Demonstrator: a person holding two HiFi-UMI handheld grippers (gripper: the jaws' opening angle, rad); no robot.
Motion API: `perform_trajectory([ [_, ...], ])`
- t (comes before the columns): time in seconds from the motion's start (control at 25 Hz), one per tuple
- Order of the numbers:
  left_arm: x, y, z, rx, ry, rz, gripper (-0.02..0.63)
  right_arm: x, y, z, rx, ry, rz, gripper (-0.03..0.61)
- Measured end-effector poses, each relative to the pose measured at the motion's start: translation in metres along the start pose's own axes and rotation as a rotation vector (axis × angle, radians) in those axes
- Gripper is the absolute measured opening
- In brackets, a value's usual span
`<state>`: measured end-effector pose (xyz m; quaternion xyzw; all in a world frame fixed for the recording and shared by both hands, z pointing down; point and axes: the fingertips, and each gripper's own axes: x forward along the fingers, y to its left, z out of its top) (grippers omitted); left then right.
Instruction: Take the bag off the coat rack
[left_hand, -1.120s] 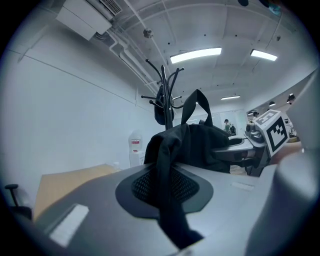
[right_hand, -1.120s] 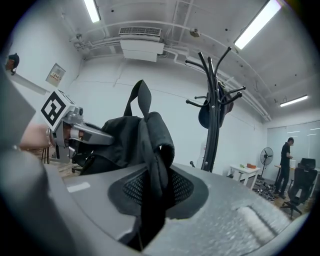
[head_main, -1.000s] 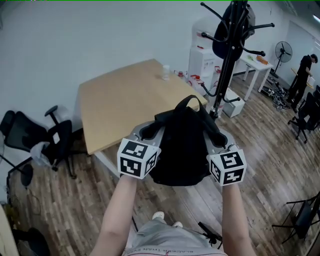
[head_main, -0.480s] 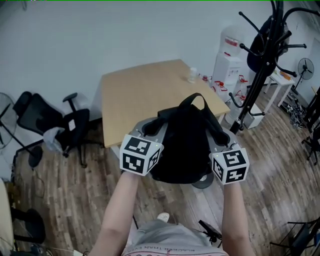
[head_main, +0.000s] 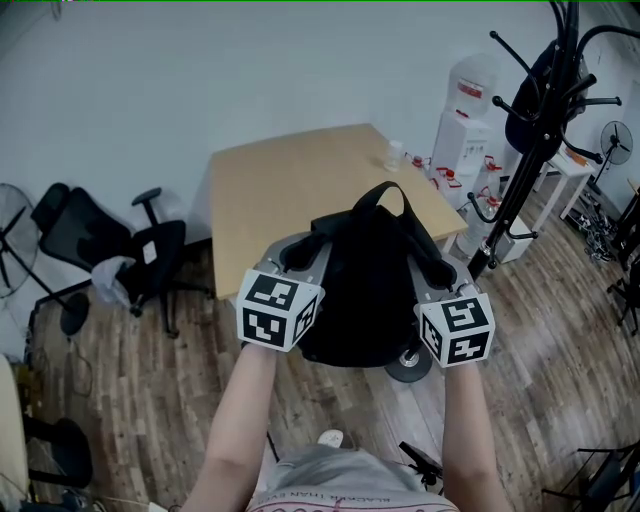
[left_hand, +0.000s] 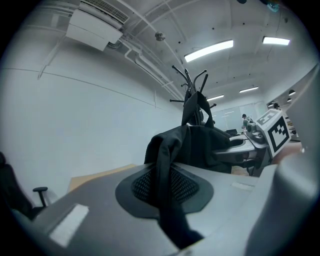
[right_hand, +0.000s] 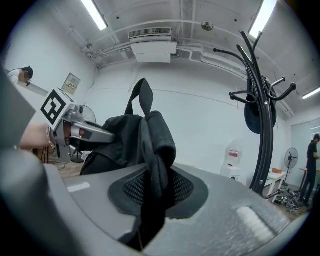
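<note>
I hold a black backpack (head_main: 365, 290) up in the air between both grippers, in front of the person's body. My left gripper (head_main: 300, 260) is shut on its left shoulder strap (left_hand: 167, 190), which lies across the meshed pad. My right gripper (head_main: 436, 278) is shut on the right strap (right_hand: 155, 172). The carry loop (head_main: 385, 200) stands up on top. The black coat rack (head_main: 520, 170) stands at the far right, apart from the backpack, with another dark bag (head_main: 530, 110) hanging on it. The same rack shows in the right gripper view as the coat rack (right_hand: 260, 115).
A wooden table (head_main: 290, 190) with a small cup (head_main: 393, 155) lies just beyond the backpack. A water dispenser (head_main: 465, 110) and a white side table (head_main: 580, 160) stand by the rack. A black office chair (head_main: 110, 250) is at the left. A round base (head_main: 408, 365) sits on the floor below.
The view has swung left: the coat rack has slid toward the right edge and the table has come under the backpack. Both grippers keep the same hold on the straps.
</note>
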<state>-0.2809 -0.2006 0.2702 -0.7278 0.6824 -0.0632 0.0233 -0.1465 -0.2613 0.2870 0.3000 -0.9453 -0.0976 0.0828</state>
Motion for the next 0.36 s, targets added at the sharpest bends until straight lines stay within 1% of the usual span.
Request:
perform_trajectory([
  [0.36,0.0046,-0.002,-0.0037,-0.01,0.001,-0.017,0.066,-0.0007,-0.0024,-0.0024,-0.011,0.017,-0.017,0.06],
])
